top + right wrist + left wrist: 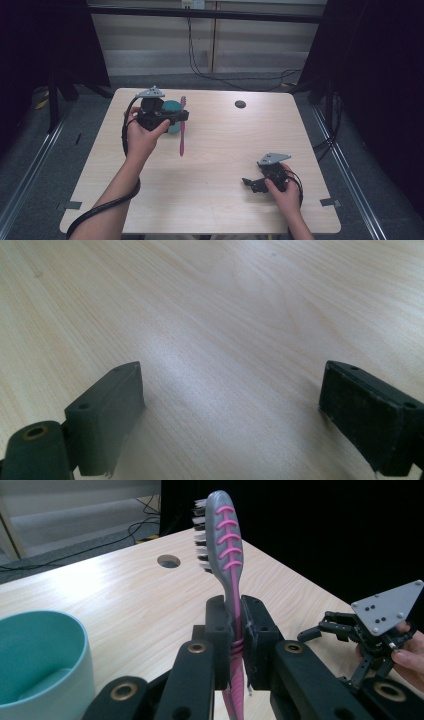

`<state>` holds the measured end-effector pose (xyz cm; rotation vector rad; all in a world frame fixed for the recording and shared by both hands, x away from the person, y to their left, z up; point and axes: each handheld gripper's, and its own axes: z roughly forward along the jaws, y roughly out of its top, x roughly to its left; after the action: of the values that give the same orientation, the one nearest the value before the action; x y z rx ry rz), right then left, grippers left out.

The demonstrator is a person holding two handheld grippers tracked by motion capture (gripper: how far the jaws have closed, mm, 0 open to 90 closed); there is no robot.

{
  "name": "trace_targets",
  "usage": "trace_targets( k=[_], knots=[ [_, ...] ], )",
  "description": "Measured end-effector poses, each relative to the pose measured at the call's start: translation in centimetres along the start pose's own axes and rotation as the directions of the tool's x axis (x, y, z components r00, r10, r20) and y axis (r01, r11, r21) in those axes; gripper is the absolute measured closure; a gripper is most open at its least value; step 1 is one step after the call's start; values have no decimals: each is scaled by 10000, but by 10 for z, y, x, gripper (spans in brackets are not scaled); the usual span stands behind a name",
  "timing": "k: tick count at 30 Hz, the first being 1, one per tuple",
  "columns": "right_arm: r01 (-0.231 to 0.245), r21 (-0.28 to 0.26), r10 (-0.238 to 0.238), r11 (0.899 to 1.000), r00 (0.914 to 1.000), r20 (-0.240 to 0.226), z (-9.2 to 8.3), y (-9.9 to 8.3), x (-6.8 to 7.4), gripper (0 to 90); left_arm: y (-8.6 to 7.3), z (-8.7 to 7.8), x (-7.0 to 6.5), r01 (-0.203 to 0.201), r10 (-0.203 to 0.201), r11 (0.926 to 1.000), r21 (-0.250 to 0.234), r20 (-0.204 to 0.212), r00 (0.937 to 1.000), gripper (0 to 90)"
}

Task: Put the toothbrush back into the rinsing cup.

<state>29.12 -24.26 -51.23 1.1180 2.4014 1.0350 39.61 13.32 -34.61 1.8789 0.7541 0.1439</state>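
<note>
Nearest to me, at the near right of the pale wooden worktop (pixel 215 170), a hand holds the right tool (pixel 250 183) low over the surface. Its two black pads (pixel 107 415) stand spread wide apart, with nothing but bare wood grain between them. The grey three-cornered plate on top of it tilts toward the middle of the worktop, and the cable loops around the wrist.

Farther in, on the left side, the other forearm reaches forward with a cable trailing along it. That hand carries the left tool (pixel 184 116), raised off the worktop and pointing toward the right. Its pads are pressed together on a pink and grey toothbrush (pixel 182 127), pinching it across the handle. In the left tool's own view the toothbrush (pixel 227 555) rises between the jaws, bristles facing left and the ribbed pink back of the head toward the right, the lower handle hanging beneath the grip. From above, the brush lies along the near-far line, head toward the far edge.

Just beside and behind this tool stands a teal cup (pixel 172 111), partly hidden by it.

Beyond, near the far edge, a dark round hole (pixel 240 104) sits in the worktop.
</note>
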Motion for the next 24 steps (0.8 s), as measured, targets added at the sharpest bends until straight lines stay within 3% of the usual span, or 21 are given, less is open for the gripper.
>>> trace_targets(
  k=[11, 24],
  knots=[
    [-5, -4, 5, 10000, 10000, -6, 0, 0, 0, 101, 13, -1, 10, -93, 92, 9998, -176, -43, 9999, 836],
    [4, -18, -4, 10000, 10000, -6, 0, 0, 0, 101, 33, -9, 29, -182, 163, 9985, -510, -387, 9991, 835]
  ],
)
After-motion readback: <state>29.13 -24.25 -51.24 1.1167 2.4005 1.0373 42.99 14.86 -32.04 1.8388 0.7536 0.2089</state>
